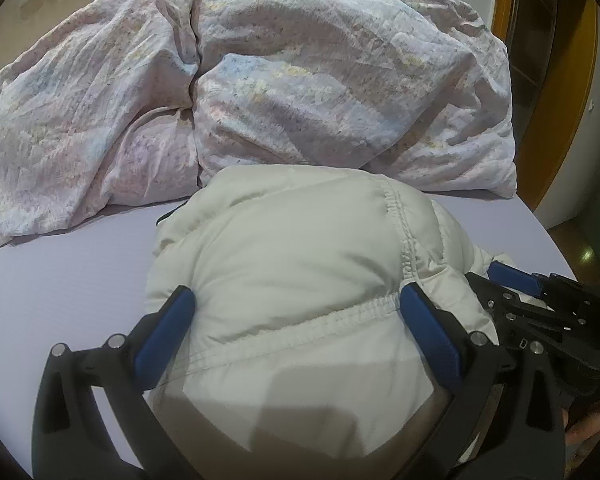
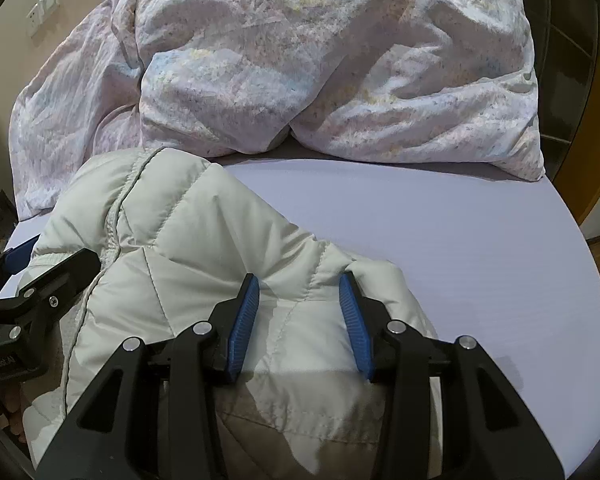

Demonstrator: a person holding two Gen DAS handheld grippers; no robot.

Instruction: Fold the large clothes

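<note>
A white puffy quilted jacket [image 1: 284, 256] lies bunched on the lilac bed sheet [image 1: 60, 280], near the bed's front edge. My left gripper [image 1: 296, 300] is open wide, its blue pads on either side of the jacket's bulk by an elastic seam. In the right wrist view the jacket [image 2: 172, 248] fills the lower left. My right gripper [image 2: 300, 288] is open, its blue pads straddling a fold of the jacket. The right gripper also shows at the right edge of the left wrist view [image 1: 540, 300], close beside the left one.
A crumpled floral pink-white duvet [image 1: 260, 80] is heaped across the far half of the bed, also in the right wrist view [image 2: 300, 72]. Bare sheet [image 2: 440, 240] lies to the jacket's right. Wooden furniture [image 1: 560, 100] stands beyond the bed's right edge.
</note>
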